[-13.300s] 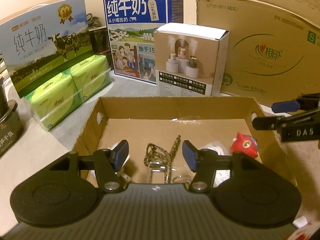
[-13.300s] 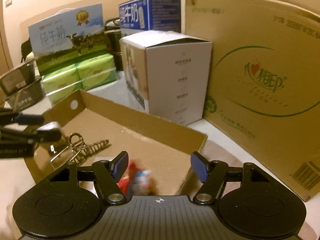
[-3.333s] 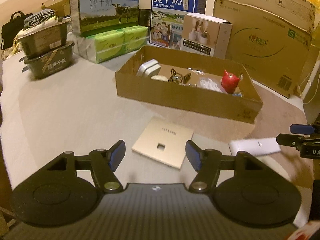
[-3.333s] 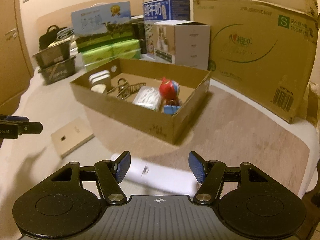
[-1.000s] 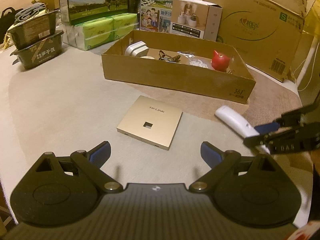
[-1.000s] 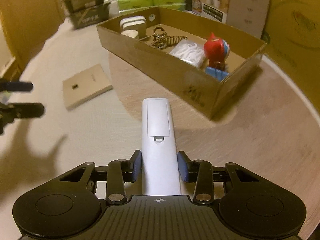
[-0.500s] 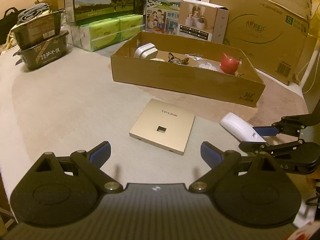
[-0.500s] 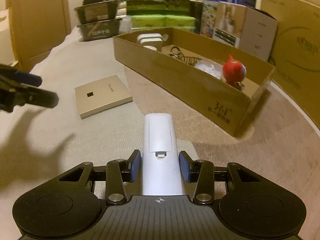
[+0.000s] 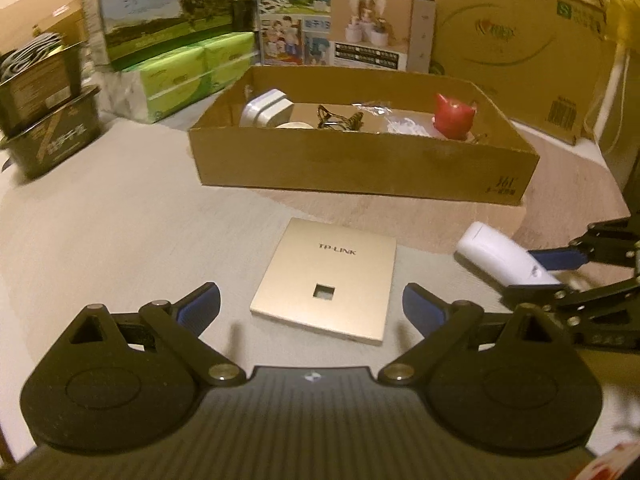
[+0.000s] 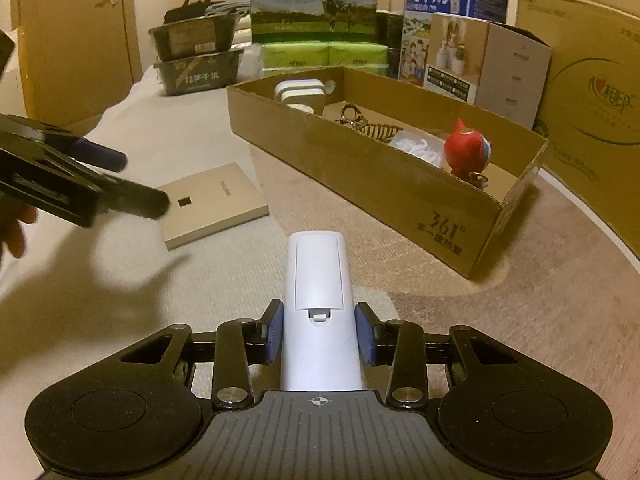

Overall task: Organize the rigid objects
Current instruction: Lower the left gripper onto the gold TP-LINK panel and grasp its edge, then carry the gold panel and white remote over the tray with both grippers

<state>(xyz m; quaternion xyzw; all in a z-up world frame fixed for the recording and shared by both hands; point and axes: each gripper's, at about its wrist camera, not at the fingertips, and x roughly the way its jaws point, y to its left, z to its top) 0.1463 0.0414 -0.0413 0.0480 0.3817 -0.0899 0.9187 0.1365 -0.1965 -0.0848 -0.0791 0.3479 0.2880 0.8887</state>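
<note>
Right wrist: remote clamped, box beyond

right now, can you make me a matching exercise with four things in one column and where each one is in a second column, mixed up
Things
1. white plastic remote
2. flat gold square router panel
3. red round toy figure
4. green tissue packs

Places
A. inside the open brown cardboard box
B. clamped in the right gripper
C. under the milk carton with the cow picture
D. lying flat on the surface in front of the box, ahead of the open left gripper

Pairs: 1-B, 2-D, 3-A, 4-C
</note>
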